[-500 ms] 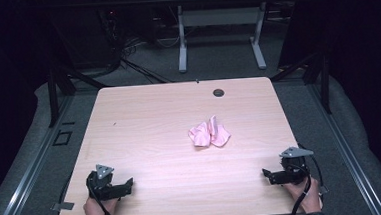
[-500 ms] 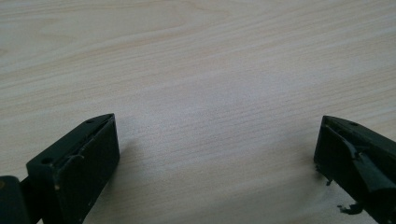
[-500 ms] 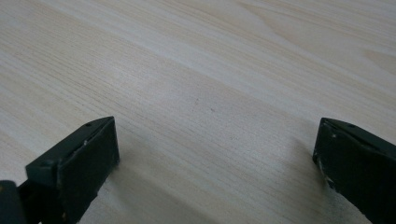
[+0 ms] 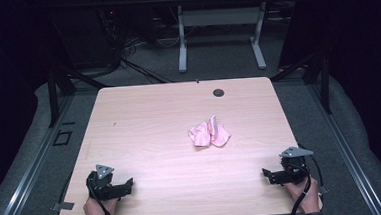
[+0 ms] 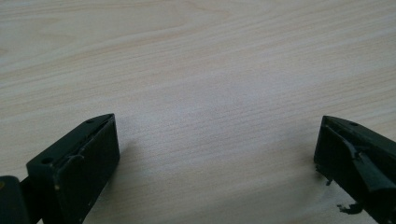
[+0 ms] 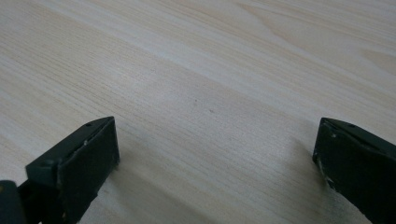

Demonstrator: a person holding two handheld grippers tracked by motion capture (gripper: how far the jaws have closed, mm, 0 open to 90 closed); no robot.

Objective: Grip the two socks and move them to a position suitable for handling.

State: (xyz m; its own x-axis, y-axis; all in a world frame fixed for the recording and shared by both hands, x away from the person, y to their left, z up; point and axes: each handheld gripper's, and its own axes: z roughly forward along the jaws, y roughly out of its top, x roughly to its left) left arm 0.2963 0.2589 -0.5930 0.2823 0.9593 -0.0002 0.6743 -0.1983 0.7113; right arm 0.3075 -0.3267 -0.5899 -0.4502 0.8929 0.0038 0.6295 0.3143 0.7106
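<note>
Both hand-held grippers (image 4: 128,184) (image 4: 267,174) gape empty, well apart from crumpled pink cloth (image 4: 209,133).

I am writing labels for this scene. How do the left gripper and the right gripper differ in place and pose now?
The left gripper lies near the table's front left corner, the right gripper near its front right corner. The left gripper's jaws point toward the right, the right gripper's toward the left, so they face each other. Both are open, hold nothing, and stand apart from the pink cloth.
</note>
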